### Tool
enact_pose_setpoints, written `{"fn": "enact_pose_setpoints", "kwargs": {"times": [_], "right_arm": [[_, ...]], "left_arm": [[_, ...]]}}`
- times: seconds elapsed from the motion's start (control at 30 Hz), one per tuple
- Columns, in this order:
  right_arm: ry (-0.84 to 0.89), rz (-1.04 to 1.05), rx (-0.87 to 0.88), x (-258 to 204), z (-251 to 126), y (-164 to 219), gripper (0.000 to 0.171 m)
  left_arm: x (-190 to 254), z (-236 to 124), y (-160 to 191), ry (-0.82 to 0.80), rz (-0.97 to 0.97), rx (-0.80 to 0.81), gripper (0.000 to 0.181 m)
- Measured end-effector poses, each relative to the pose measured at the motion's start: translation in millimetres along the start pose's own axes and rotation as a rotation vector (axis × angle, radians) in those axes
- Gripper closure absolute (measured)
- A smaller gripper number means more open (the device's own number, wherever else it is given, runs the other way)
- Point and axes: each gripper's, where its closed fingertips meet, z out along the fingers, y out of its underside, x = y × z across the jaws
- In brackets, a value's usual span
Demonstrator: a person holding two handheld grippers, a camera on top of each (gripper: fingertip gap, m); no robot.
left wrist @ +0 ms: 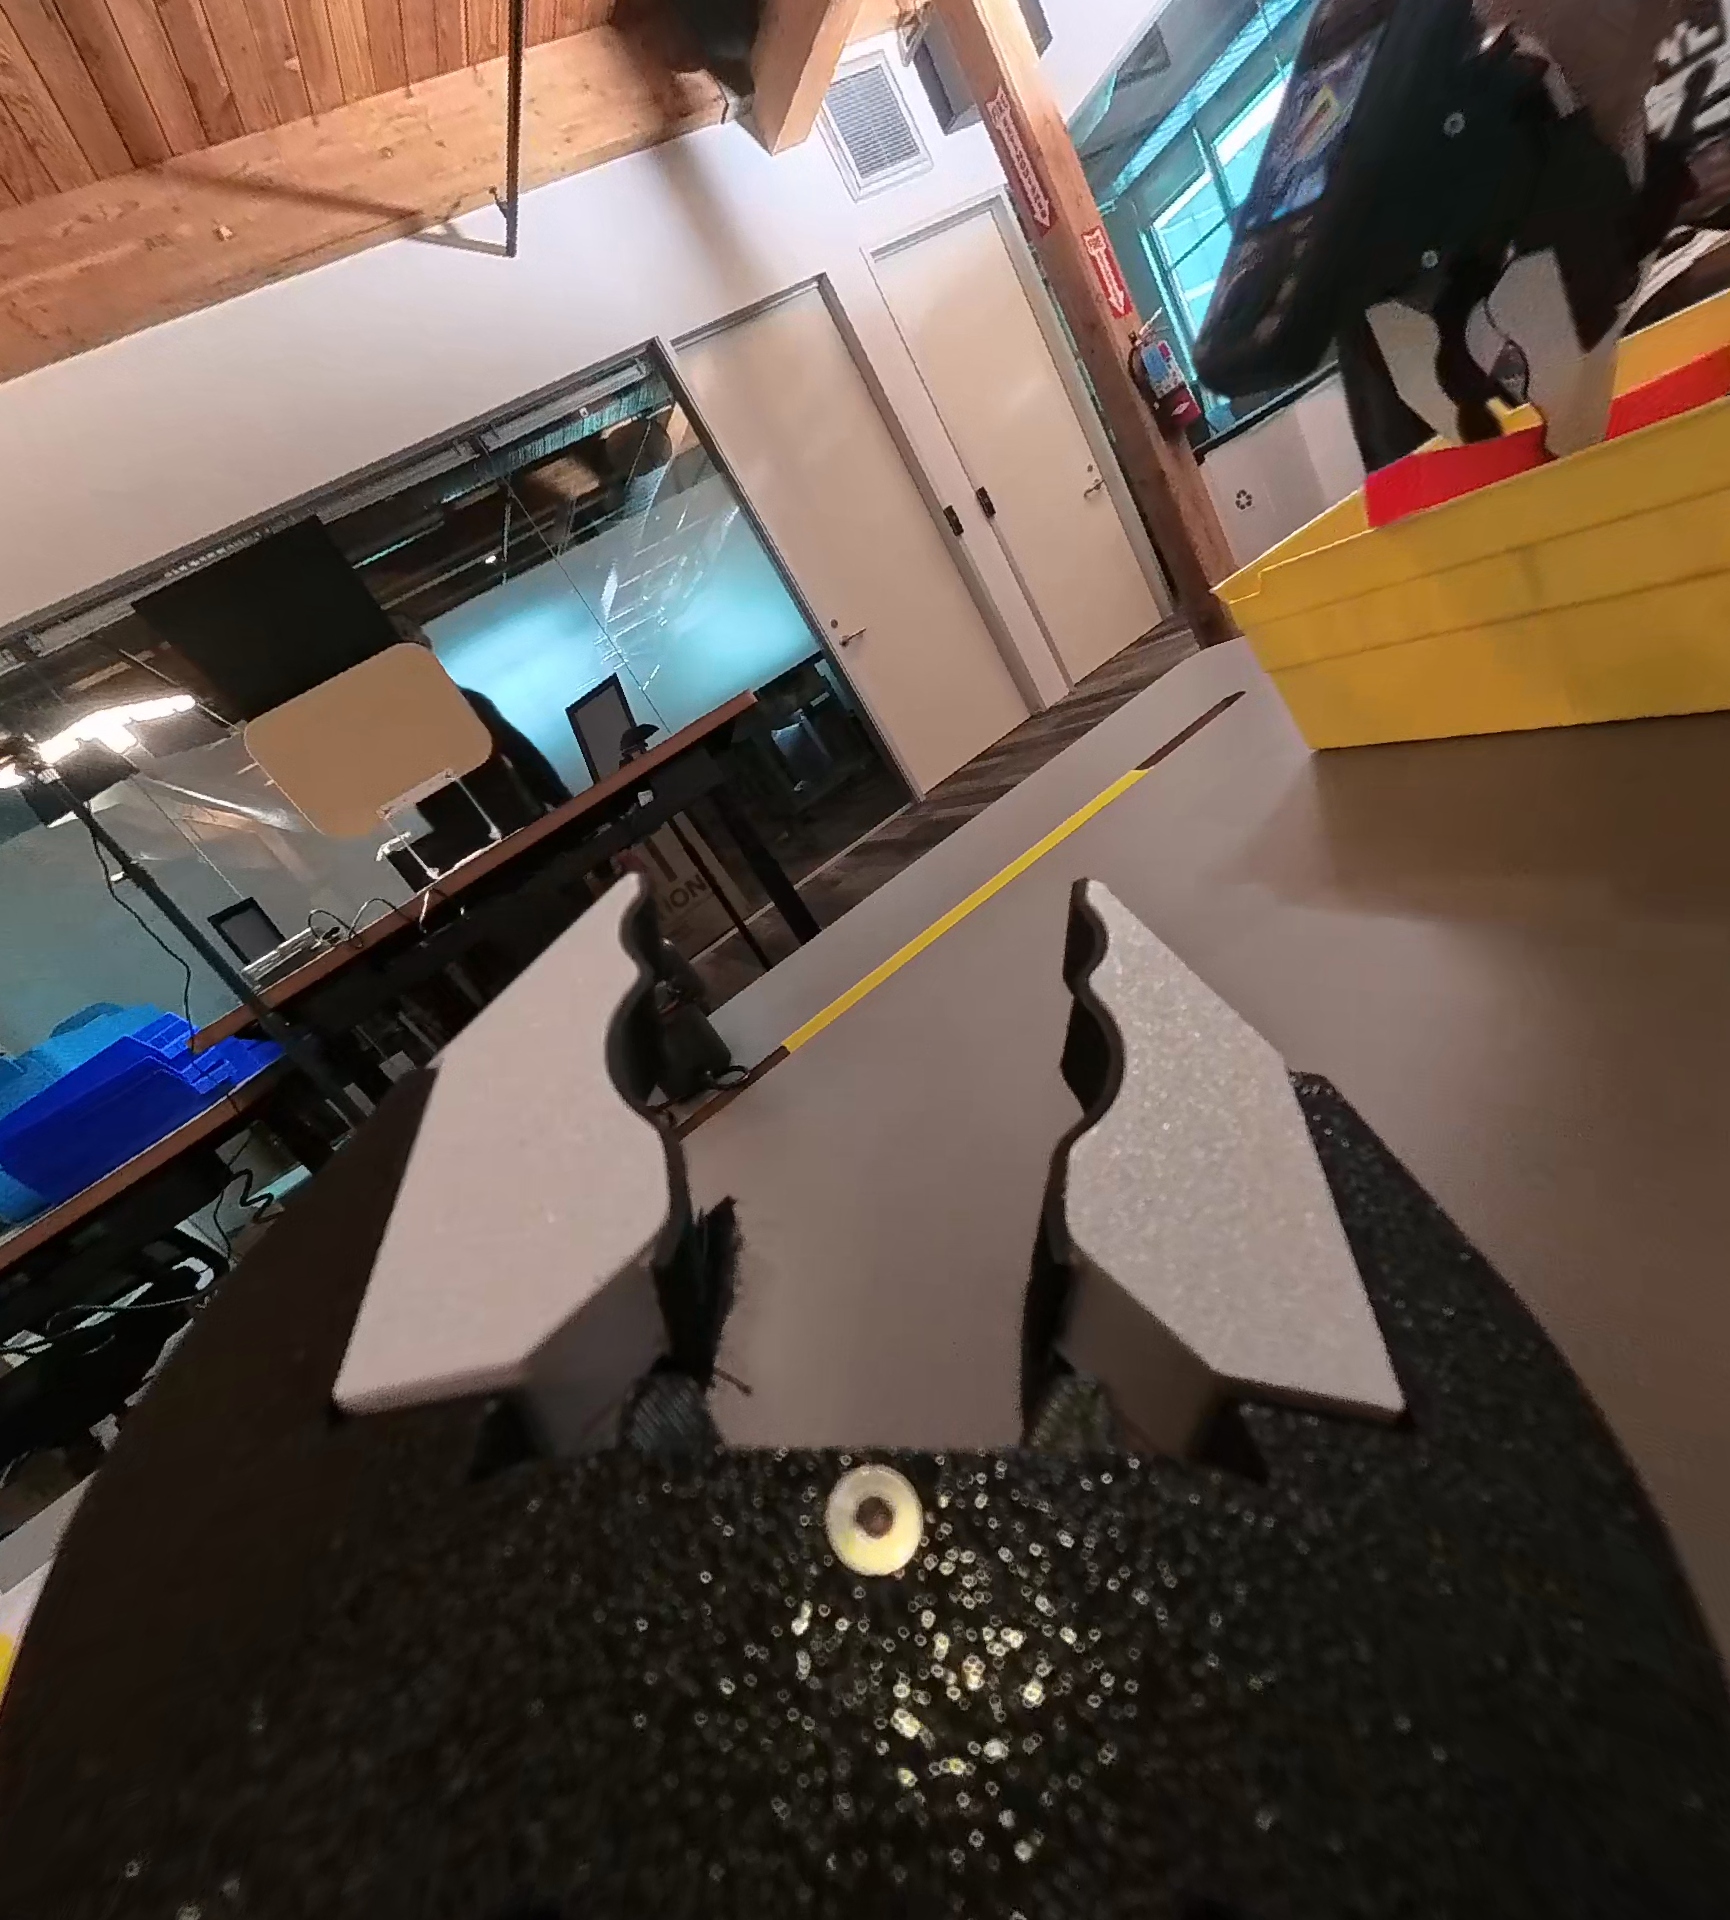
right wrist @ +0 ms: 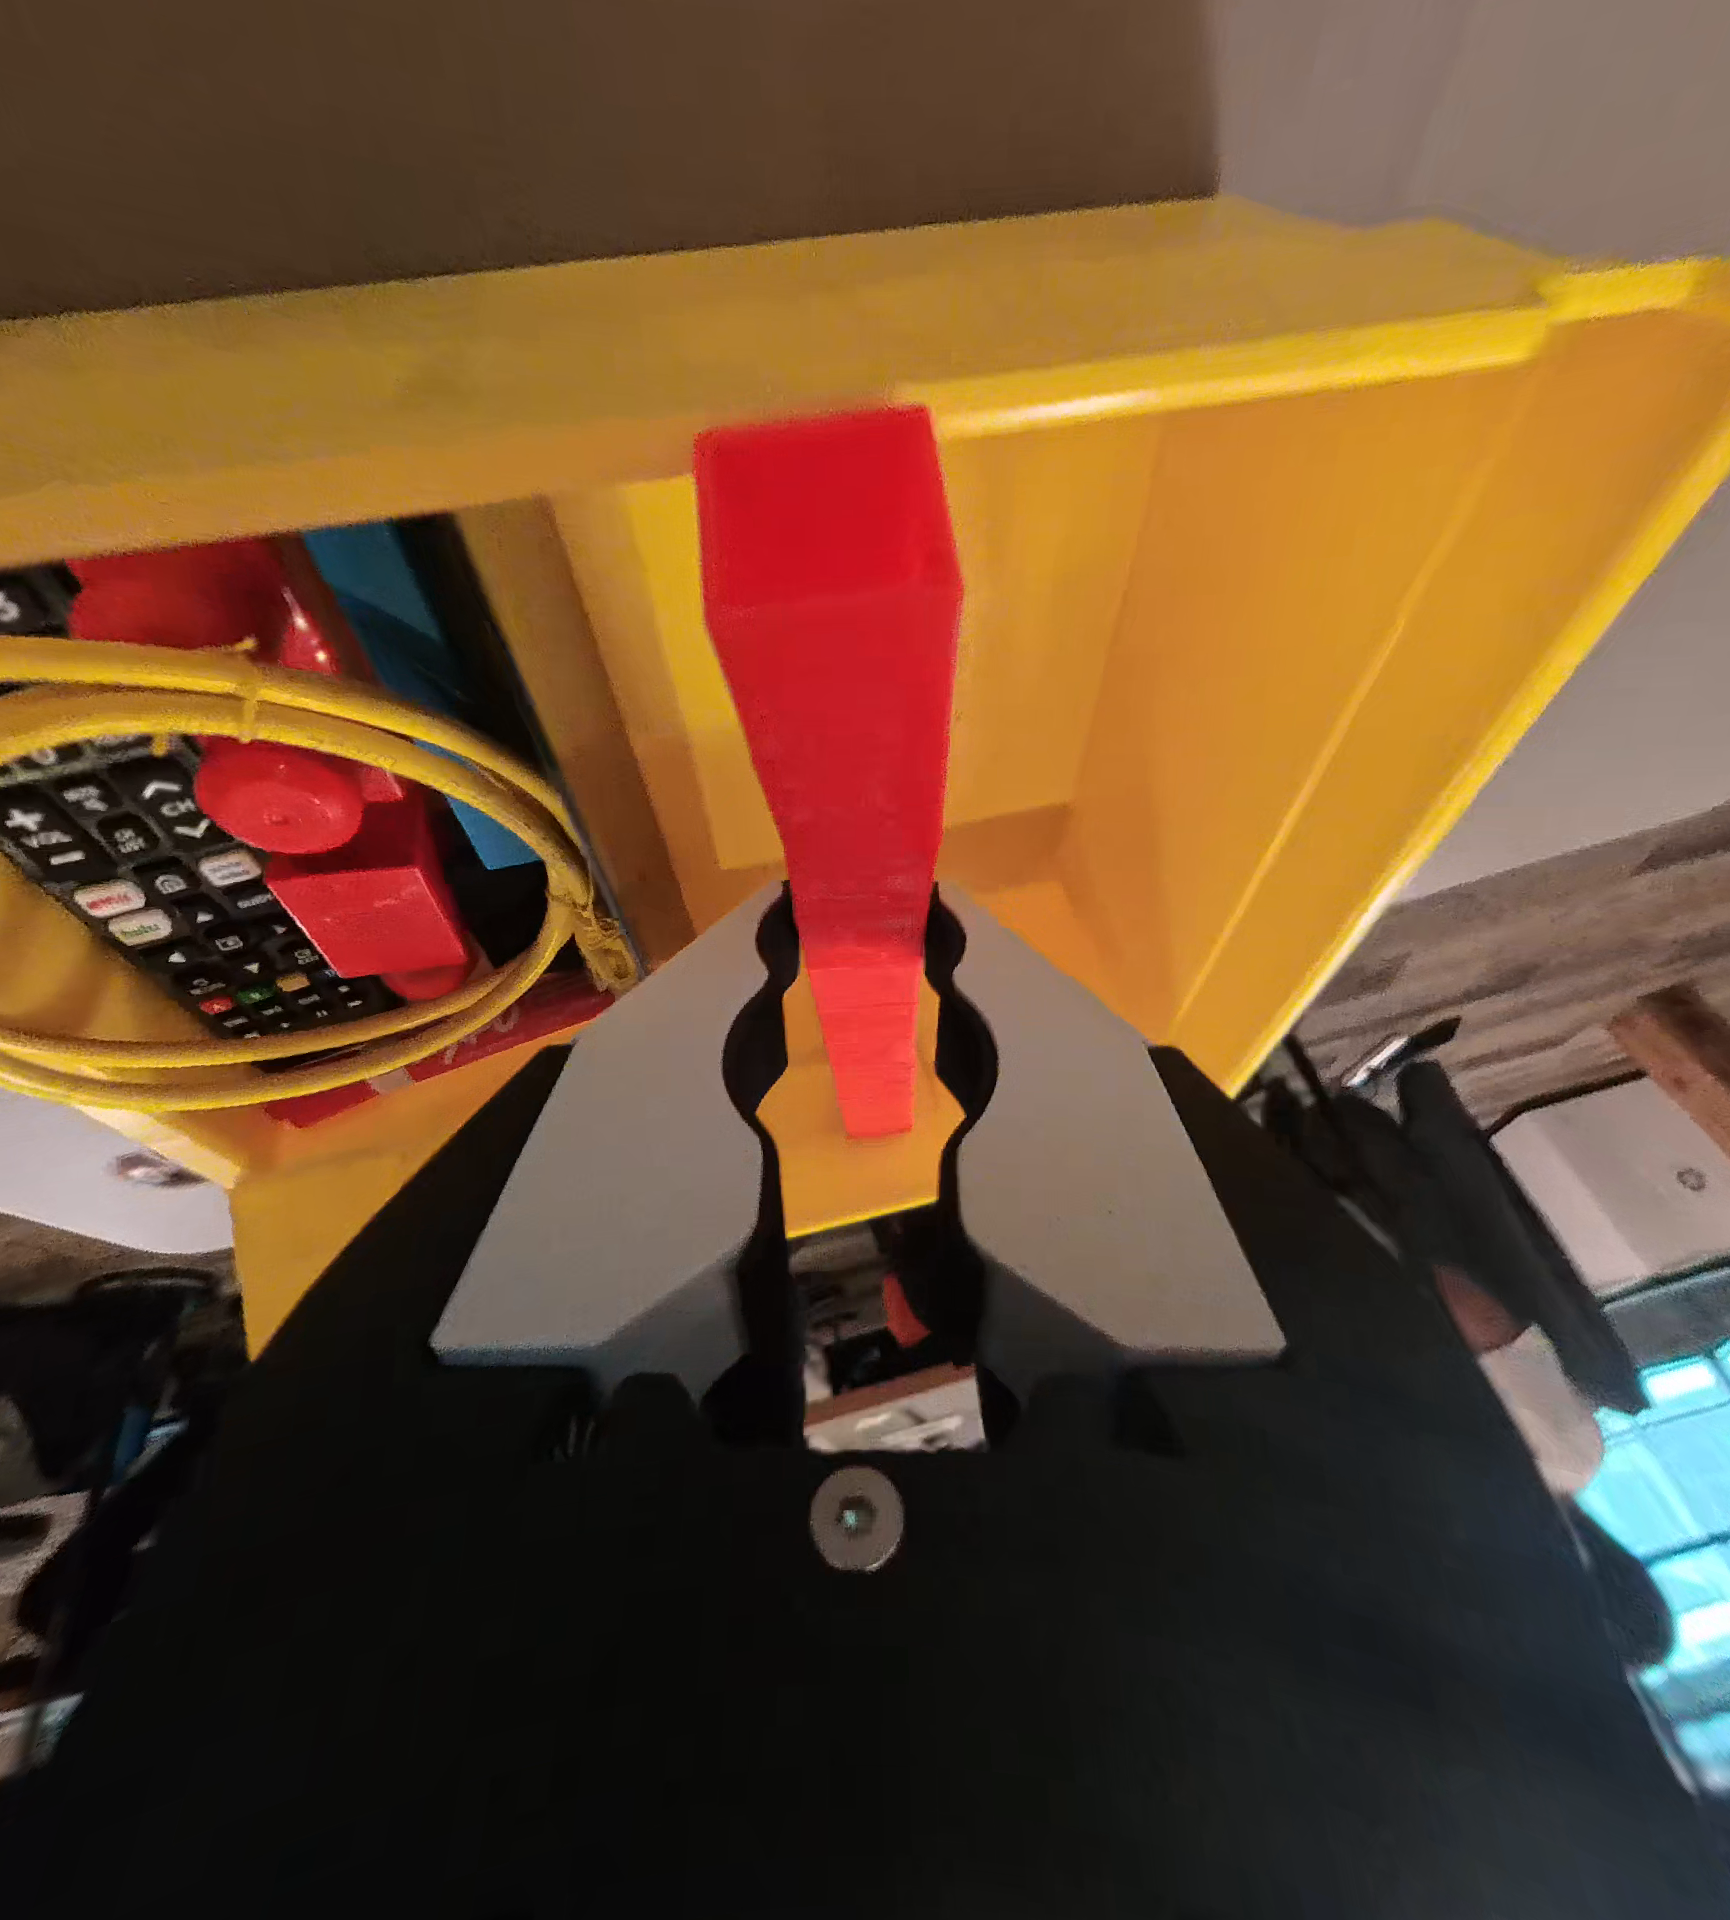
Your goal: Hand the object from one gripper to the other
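While the red block [right wrist: 845, 727] is held at its thin end by the right gripper [right wrist: 859, 914] over the yellow bin [right wrist: 1308, 675], it should be lifted straight up, clear of the wall. Close beside it a yellow cable [right wrist: 248, 707] and a remote [right wrist: 144, 883] are seen. Well apart, the left gripper [left wrist: 866, 904] is kept wide open and empty above the table [left wrist: 1463, 987].

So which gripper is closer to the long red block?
Right. The right gripper has its fingers around the red block over the yellow bin. The left gripper is open and empty, over the table, away from the bin.
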Motion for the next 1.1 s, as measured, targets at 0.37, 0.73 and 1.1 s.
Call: {"fn": "enact_pose_setpoints", "kwargs": {"times": [0.37, 0.73, 1.1], "right_arm": [[0.256, 0.355, 0.403, 22.0, -85.0, -25.6, 0.137], [0.397, 0.626, 1.882, -77.9, -245.5, -215.9, 0.126], [0.614, 0.640, 1.907, -87.0, -186.6, -258.9, 0.126]], "left_arm": [[-3.8, 0.6, 1.4, -0.023, -0.011, -0.002, 0.102], [-22.4, -4.6, 9.1, -0.097, -0.105, -0.001, 0.102], [-68.7, -38.5, -6.3, -0.217, -0.169, -0.093, 0.104]]}}
